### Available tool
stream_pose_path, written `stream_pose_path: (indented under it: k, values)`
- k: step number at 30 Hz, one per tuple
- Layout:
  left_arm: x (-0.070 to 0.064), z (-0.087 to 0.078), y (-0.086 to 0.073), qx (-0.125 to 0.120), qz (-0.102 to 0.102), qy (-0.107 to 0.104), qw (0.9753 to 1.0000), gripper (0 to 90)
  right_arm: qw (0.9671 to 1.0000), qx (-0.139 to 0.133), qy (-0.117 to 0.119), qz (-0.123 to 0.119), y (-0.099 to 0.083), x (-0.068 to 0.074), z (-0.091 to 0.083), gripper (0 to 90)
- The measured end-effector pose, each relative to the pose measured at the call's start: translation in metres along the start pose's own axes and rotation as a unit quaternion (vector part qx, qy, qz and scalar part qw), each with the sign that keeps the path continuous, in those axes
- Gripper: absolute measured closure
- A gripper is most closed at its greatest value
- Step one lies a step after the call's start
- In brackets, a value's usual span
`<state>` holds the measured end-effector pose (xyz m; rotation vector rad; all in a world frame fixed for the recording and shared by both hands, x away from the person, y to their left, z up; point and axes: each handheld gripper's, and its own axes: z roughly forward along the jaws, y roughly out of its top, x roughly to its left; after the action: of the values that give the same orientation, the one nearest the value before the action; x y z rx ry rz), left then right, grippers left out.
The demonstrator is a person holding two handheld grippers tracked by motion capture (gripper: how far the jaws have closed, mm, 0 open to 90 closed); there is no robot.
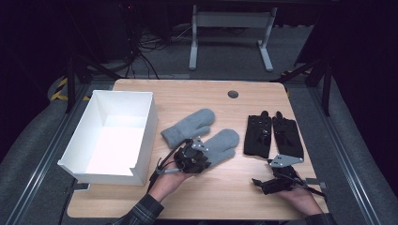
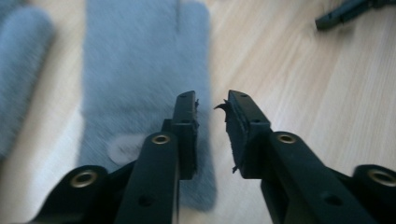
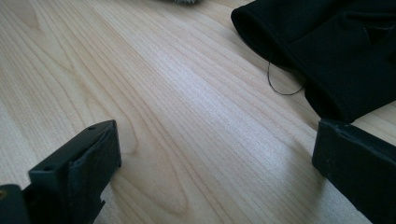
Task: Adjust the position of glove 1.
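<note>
Two grey mittens lie mid-table, one (image 1: pixel 190 125) farther left and one (image 1: pixel 224 142) nearer the right. My left gripper (image 1: pixel 202 161) hovers at the cuff of the right mitten (image 2: pixel 140 70). Its jaws stand a little apart (image 2: pixel 210 100), with bare wood showing between them and the mitten's edge under the left jaw. Two black gloves (image 1: pixel 259 136) (image 1: pixel 287 136) lie side by side to the right. My right gripper (image 1: pixel 257 182) rests low near the table's front, just short of the gloves. In the right gripper view it is wide open (image 3: pixel 215 128) over bare wood, with a black glove's cuff (image 3: pixel 327 46) ahead.
A white open box (image 1: pixel 148 126) stands at the left side of the wooden table (image 1: pixel 220 192). A round grommet (image 1: pixel 233 94) sits near the far edge. Beyond the table, another desk's legs and cables lie on the floor.
</note>
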<state>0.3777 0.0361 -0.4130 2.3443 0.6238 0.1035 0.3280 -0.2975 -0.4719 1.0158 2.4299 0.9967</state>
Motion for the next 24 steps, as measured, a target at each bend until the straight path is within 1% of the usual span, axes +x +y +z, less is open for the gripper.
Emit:
stream_pose_path:
  k: [1, 2, 3, 4, 5, 8, 9, 10, 11, 12, 13, 14, 16, 18, 20, 21, 23, 24]
  values:
    - [0.003, 0.001, 0.003, -0.002, 0.002, 0.005, 1.0000, 63.4, 1.0000, 0.000, 0.000, 0.000, 0.000, 0.000, 0.000, 1.4]
    - [0.007, 0.003, 0.004, -0.005, 0.002, 0.000, 1.0000, 59.3, 1.0000, 0.000, 0.000, 0.000, 0.000, 0.000, 0.000, 1.4]
    - [0.013, 0.007, 0.007, -0.006, -0.002, -0.001, 1.0000, 57.6, 1.0000, 0.000, 0.000, 0.000, 0.000, 0.000, 0.000, 1.4]
    - [0.015, 0.009, 0.009, 0.000, 0.001, 0.002, 1.0000, 54.8, 1.0000, 0.000, 0.000, 0.000, 0.000, 0.000, 0.000, 1.4]
    - [0.019, 0.012, 0.011, 0.002, 0.000, 0.006, 1.0000, 53.6, 1.0000, 0.000, 0.000, 0.000, 0.000, 0.000, 0.000, 1.4]
    - [0.026, 0.020, 0.016, -0.002, -0.006, 0.002, 1.0000, 51.9, 1.0000, 0.000, 0.000, 0.000, 0.000, 0.000, 0.000, 1.4]
    - [0.028, 0.025, 0.018, 0.003, -0.007, 0.002, 1.0000, 51.3, 1.0000, 0.000, 0.000, 0.000, 0.000, 0.000, 0.000, 1.4]
    - [0.028, 0.025, 0.018, 0.003, -0.007, 0.002, 1.0000, 50.9, 1.0000, 0.000, 0.000, 0.000, 0.000, 0.000, 0.000, 1.4]
    - [0.030, 0.030, 0.019, 0.012, -0.003, 0.007, 0.9999, 50.9, 1.0000, 0.000, 0.000, 0.000, 0.000, 0.000, 0.000, 1.4]
    - [0.031, 0.033, 0.020, 0.016, 0.001, 0.013, 0.9998, 50.8, 1.0000, 0.000, 0.000, 0.000, 0.000, 0.000, 0.000, 1.3]
    - [0.032, 0.036, 0.020, 0.020, -0.001, 0.017, 0.9997, 50.8, 1.0000, 0.000, 0.000, 0.000, 0.000, 0.000, 0.000, 1.4]
    - [0.034, 0.040, 0.019, 0.020, -0.004, 0.015, 0.9997, 52.4, 1.0000, 0.000, 0.000, 0.000, 0.000, 0.000, 0.000, 1.4]
    - [0.036, 0.045, 0.017, 0.029, -0.003, 0.018, 0.9994, 57.4, 1.0000, 0.000, 0.000, 0.000, 0.000, 0.000, 0.000, 1.3]
    - [0.037, 0.047, 0.015, 0.024, -0.012, 0.014, 0.9995, 68.2, 1.0000, 0.000, 0.000, 0.000, 0.000, 0.000, 0.000, 1.4]
    - [0.036, 0.047, 0.015, 0.025, -0.017, 0.013, 0.9995, 76.1, 1.0000, 0.000, 0.000, 0.000, 0.000, 0.000, 0.000, 1.4]
    - [0.036, 0.045, 0.016, 0.031, -0.012, 0.014, 0.9994, 78.4, 1.0000, 0.000, 0.000, 0.000, 0.000, 0.000, 0.000, 1.4]
    - [0.033, 0.043, 0.015, 0.024, -0.028, 0.009, 0.9993, 81.5, 1.0000, 0.000, 0.000, -0.001, 0.000, 0.000, 0.000, 1.4]
    - [0.031, 0.041, 0.015, 0.021, -0.026, 0.009, 0.9994, 82.7, 1.0000, 0.000, 0.001, -0.001, 0.000, 0.000, 0.000, 1.4]
